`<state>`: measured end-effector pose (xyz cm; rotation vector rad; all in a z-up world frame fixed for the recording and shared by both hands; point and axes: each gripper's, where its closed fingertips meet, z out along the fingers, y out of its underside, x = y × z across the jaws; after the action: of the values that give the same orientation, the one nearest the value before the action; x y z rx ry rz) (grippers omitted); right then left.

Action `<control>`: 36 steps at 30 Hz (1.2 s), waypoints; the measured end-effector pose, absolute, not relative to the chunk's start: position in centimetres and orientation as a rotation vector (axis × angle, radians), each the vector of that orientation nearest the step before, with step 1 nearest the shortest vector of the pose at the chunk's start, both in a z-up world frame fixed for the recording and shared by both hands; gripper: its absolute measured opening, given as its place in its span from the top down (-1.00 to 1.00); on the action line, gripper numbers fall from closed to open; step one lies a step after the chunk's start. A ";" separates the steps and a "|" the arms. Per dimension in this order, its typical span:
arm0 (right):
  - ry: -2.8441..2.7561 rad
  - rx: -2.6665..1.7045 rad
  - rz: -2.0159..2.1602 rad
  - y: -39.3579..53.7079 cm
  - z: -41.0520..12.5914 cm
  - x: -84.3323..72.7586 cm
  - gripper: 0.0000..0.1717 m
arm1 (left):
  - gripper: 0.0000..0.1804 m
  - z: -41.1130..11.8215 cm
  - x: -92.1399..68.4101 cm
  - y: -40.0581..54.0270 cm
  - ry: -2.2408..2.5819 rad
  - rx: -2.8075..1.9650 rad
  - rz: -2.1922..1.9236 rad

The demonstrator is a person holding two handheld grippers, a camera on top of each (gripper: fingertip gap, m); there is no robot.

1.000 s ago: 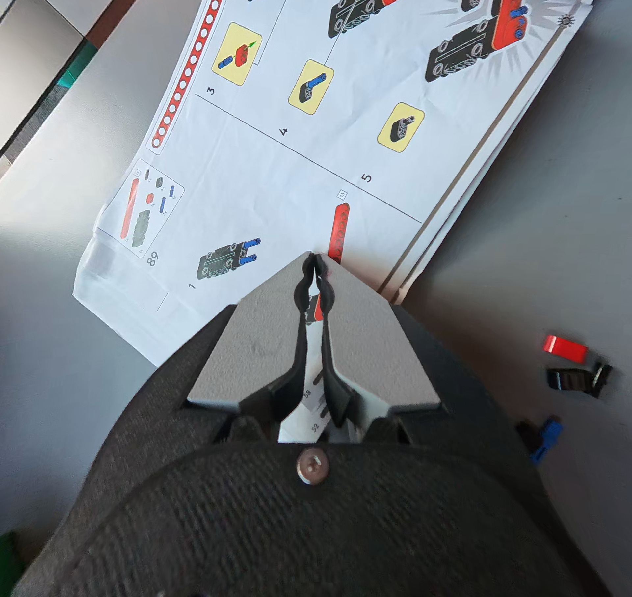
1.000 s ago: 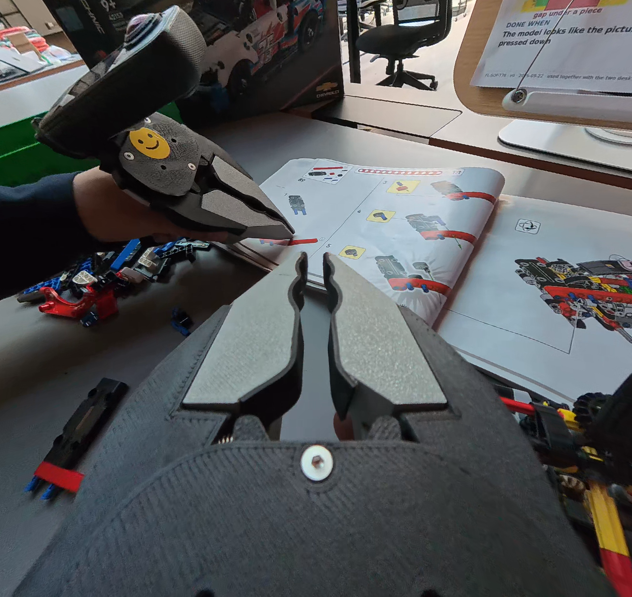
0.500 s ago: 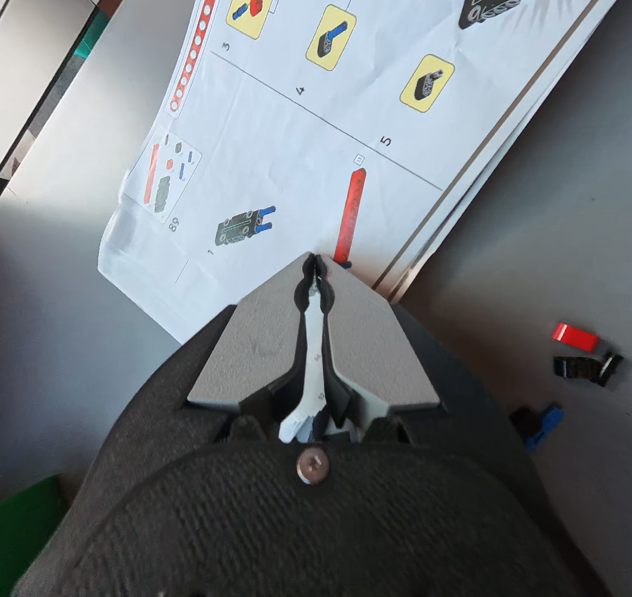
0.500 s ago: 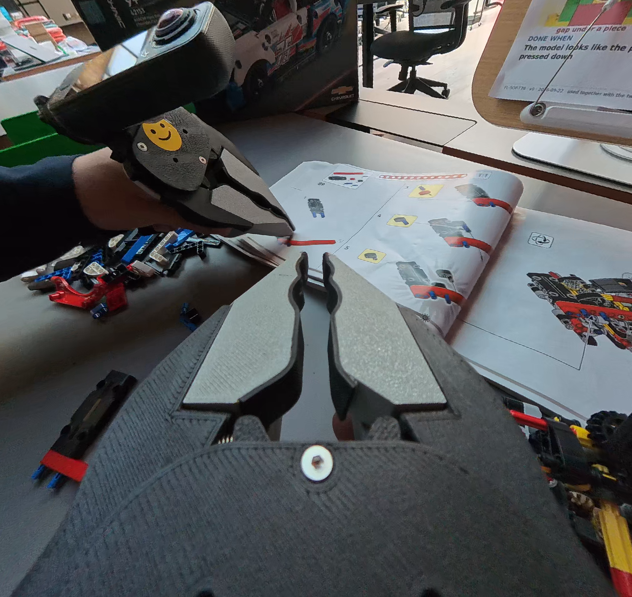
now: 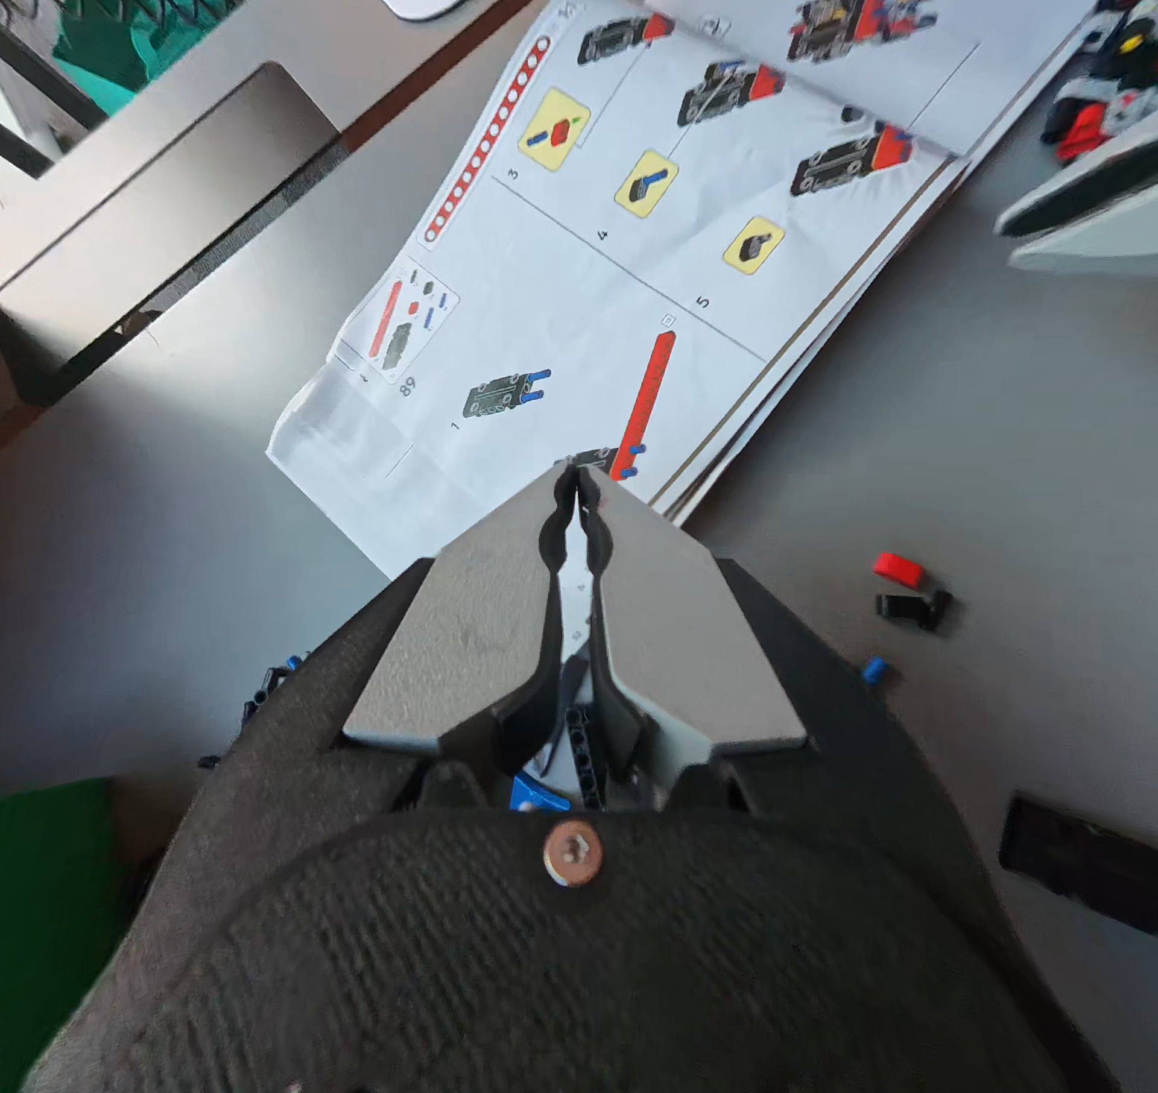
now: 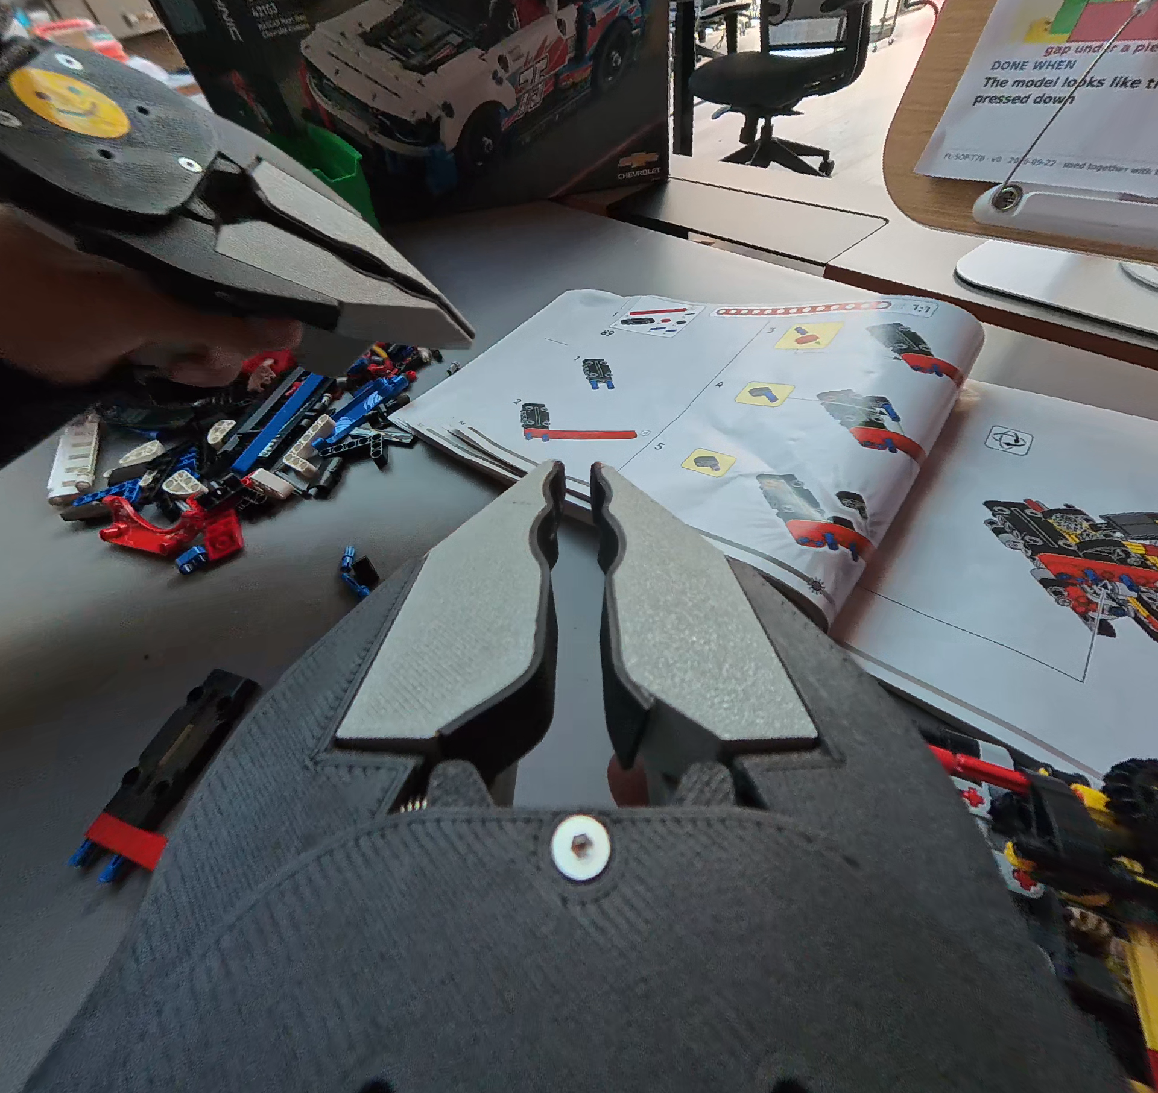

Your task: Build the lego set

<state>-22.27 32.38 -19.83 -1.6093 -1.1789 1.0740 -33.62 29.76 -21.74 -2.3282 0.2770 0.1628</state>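
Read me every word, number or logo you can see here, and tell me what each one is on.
I won't repeat any writing; these things bear it:
instruction booklet, lying open: step numbers beside the diagrams, legible.
toy car box, dark, standing behind: logos and lettering, smaller lines blurred.
white sheet on the stand: printed lines, partly cut off.

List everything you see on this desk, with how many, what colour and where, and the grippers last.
Instruction booklet: one, white, open mid-desk.
Loose brick pile: many, blue, black, red, white; left of booklet.
Black piece with red band: one, near left.
Set box: one, dark, behind.
Part-built model: one, black, yellow, red; near right.
Document stand: one, far right.
Left gripper: shut, above booklet corner.
Right gripper: slightly open, empty, at booklet edge.
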 end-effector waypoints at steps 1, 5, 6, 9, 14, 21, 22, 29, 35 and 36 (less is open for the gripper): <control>-1.181 -1.611 1.074 32.4 -19.9 -22.3 0.95 | 1.00 -21.2 -33.4 29.5 0.262 -2.306 0.145; -1.182 -1.612 1.084 32.3 -19.9 -22.4 0.95 | 1.00 -20.0 -32.7 28.3 0.224 -2.242 0.093; -1.182 -1.611 1.083 32.3 -19.9 -22.4 0.95 | 1.00 -19.8 -32.6 28.1 0.219 -2.231 0.082; -1.188 -1.616 1.080 32.3 -20.1 -22.5 0.95 | 1.00 -19.5 -32.2 27.6 0.202 -2.205 0.042; -1.196 -1.624 1.086 32.2 -20.4 -22.6 0.95 | 0.98 -19.7 -31.5 26.8 0.215 -2.193 -0.014; -1.209 -1.619 1.093 32.0 -20.5 -22.8 0.95 | 0.87 -20.0 -31.1 24.4 0.248 -2.215 -0.038; -1.212 -1.618 1.094 31.9 -20.5 -22.8 0.95 | 0.87 -20.0 -31.0 24.2 0.248 -2.214 -0.042; -1.284 -1.568 1.135 30.5 -20.4 -23.2 0.93 | 0.89 -21.5 -28.7 21.2 0.303 -2.272 -0.097; -1.367 -1.555 1.086 29.3 -21.3 -23.5 0.88 | 0.89 -21.7 -26.6 18.9 0.304 -2.266 -0.140; -1.373 -1.557 1.086 29.2 -21.4 -23.5 0.87 | 0.89 -21.8 -26.3 18.6 0.304 -2.264 -0.145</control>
<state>-23.49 29.15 -21.35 -1.5567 -1.3727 1.0856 -26.30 18.62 -21.76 -2.2636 0.3042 -0.1454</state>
